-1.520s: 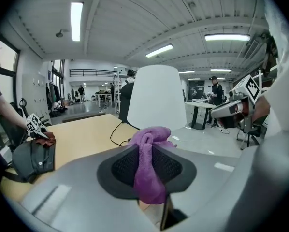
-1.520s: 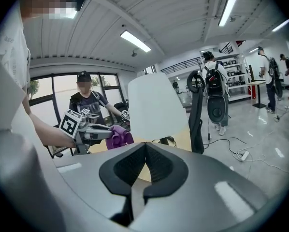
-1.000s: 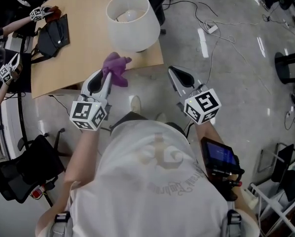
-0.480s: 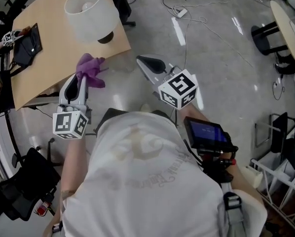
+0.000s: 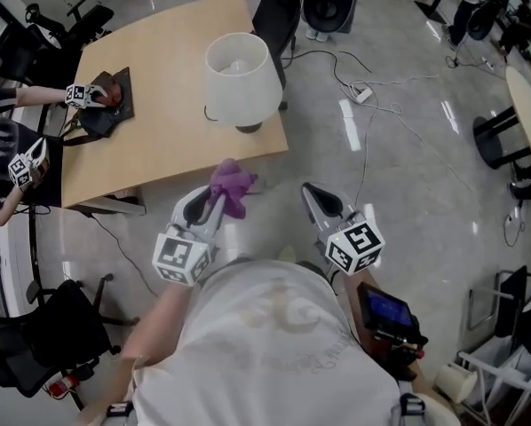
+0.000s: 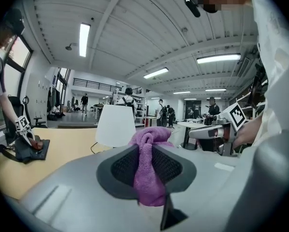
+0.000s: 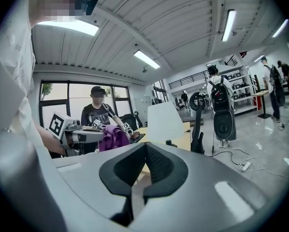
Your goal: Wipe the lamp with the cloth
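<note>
My left tool [image 5: 215, 201] pinches the crumpled purple cloth [image 5: 233, 185]; my right tool [image 5: 311, 190] is closed, empty. The lamp [image 5: 241, 76], white tapered shade, stands upright on the worktop [image 5: 150, 140].

Left gripper [image 6: 144, 150] jaws clamp purple cloth [image 6: 147, 180], bunched above tips. White lamp [image 6: 115, 125] beyond on table [image 6: 62, 151]; right gripper [image 6: 208, 132] at right.

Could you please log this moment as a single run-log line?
left tongs: shut on purple cloth | right tongs: shut, empty | lamp: upright on table | cloth not yet touching lamp
</note>
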Tool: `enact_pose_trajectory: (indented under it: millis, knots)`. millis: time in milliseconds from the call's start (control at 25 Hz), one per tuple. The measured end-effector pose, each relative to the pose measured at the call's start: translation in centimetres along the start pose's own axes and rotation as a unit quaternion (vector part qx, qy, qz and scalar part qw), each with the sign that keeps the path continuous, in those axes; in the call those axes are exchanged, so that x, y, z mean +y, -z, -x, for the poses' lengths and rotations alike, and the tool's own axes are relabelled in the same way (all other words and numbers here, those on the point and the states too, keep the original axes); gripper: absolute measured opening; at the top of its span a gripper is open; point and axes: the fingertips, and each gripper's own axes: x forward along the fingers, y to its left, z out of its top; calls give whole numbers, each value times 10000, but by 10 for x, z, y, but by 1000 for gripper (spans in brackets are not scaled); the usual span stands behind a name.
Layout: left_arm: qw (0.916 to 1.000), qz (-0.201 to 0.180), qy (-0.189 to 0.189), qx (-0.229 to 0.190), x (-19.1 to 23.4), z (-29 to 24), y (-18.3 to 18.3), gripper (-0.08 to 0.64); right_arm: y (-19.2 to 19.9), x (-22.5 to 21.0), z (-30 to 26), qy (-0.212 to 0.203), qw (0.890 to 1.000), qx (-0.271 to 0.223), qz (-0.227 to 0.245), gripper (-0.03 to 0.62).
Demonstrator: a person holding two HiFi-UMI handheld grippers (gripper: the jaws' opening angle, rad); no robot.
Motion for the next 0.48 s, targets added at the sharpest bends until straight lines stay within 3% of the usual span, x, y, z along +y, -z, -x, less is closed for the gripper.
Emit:
enact_pose_trajectory:
  millis: [480]
  knots:
    - [9993, -30, 346, 127, -7, 2, 16, 81, 8, 12, 2, 198, 9997, -111, -102, 12]
